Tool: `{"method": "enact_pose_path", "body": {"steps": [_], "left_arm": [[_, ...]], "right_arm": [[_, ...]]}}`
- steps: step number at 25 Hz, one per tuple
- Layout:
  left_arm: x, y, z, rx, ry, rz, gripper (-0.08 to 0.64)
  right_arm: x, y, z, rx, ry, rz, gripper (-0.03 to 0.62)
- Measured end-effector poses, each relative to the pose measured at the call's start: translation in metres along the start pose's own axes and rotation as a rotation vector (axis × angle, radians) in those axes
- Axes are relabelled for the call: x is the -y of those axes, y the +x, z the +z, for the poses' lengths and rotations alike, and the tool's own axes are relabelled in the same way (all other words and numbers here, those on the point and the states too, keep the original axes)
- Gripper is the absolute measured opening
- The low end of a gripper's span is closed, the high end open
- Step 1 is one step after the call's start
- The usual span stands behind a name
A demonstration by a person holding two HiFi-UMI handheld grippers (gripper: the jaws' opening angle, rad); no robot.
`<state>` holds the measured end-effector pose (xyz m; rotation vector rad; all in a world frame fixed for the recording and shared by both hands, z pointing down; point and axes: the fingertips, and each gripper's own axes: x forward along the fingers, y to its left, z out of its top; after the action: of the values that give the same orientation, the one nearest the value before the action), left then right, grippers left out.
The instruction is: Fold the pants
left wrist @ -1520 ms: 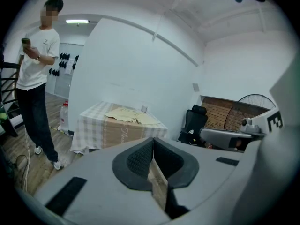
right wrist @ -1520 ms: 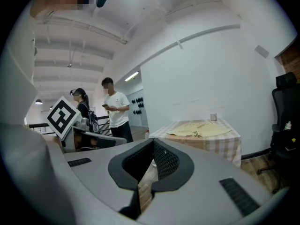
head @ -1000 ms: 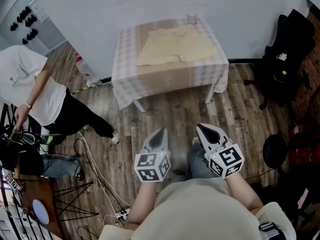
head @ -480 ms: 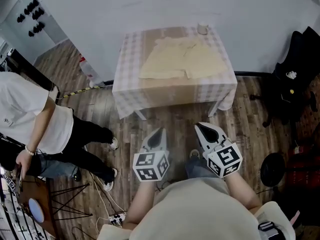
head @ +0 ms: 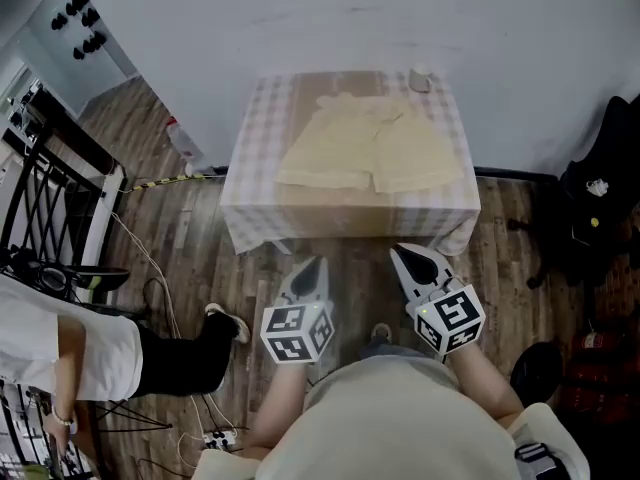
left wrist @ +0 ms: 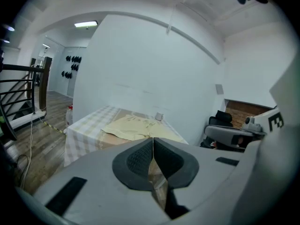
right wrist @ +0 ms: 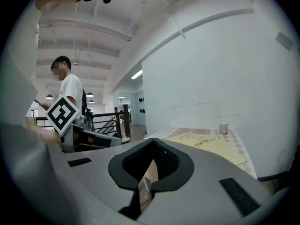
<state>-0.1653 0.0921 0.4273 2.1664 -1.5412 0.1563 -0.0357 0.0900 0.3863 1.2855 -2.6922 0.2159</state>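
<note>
Pale yellow pants (head: 367,146) lie spread flat on a small table with a checked cloth (head: 255,183), against the white wall. The same pants (left wrist: 136,126) show ahead in the left gripper view, and the pants (right wrist: 212,146) lie to the right in the right gripper view. My left gripper (head: 317,263) and right gripper (head: 399,254) hang side by side over the wooden floor, short of the table's near edge. Both are shut with nothing between their jaws.
A small white cup (head: 420,79) stands at the table's far right corner. A person in a white shirt (head: 90,353) crouches at the lower left, near cables and a black railing (head: 45,178). A dark chair with a bag (head: 600,198) stands right of the table.
The table has come nearer as I walked toward it. The person in the white shirt has shifted down to the lower left. Both grippers keep their pose, shut.
</note>
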Motion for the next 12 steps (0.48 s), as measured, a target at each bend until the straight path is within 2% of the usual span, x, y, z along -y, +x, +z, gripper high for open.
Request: {"method": "enact_pose_path", "body": {"steps": [6,12], "left_arm": [[0.004,0.035,0.013,0.007,-0.027,0.043,0.006],[0.009,0.054,0.012,-0.011,-0.036,0.067,0.006]], "right_arm": [[0.042,0.016,0.006,-0.009,0.004,0.033,0.0],[0.062,0.027,0.004,-0.024,0.009,0.062,0.0]]}}
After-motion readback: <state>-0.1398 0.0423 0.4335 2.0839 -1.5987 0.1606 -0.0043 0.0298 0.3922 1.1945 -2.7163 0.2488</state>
